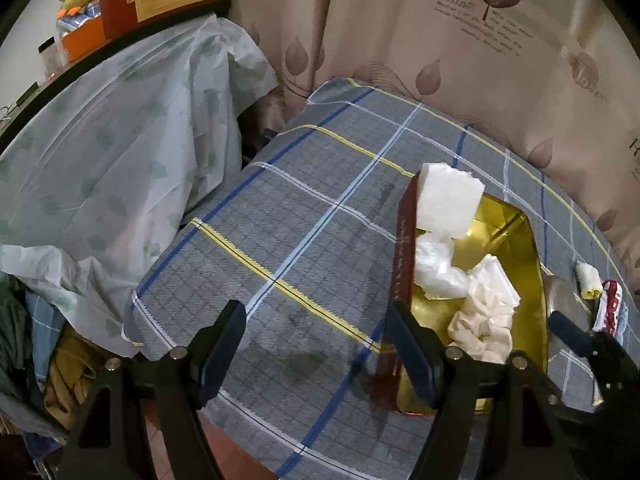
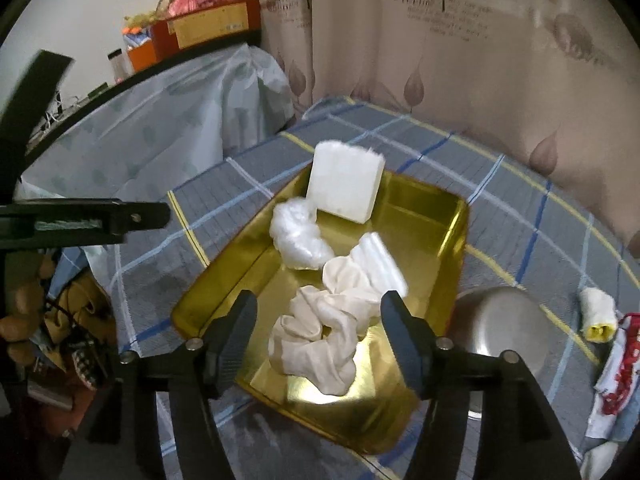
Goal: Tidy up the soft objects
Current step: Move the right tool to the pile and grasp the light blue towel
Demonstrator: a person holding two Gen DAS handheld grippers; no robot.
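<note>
A gold tin box (image 2: pixel 432 224) with red outer sides (image 1: pixel 402 264) stands on the plaid-covered table. It holds a white foam block (image 2: pixel 346 188) leaning at its far end, a crumpled clear plastic bag (image 2: pixel 298 236), a folded white cloth (image 2: pixel 380 260) and a cream scrunchie (image 2: pixel 320 336). My right gripper (image 2: pixel 320 344) is open just above the scrunchie at the box's near end, holding nothing. My left gripper (image 1: pixel 316 348) is open and empty over bare cloth, left of the box. The right gripper's finger shows in the left wrist view (image 1: pixel 568 332).
A steel lid (image 2: pixel 500 328) lies right of the box. A small white roll with a yellow core (image 2: pixel 598 314) and a red-and-white cloth (image 2: pixel 620 376) lie further right. A plastic-covered heap (image 1: pixel 112 152) stands left of the table, a curtain (image 1: pixel 440 40) behind.
</note>
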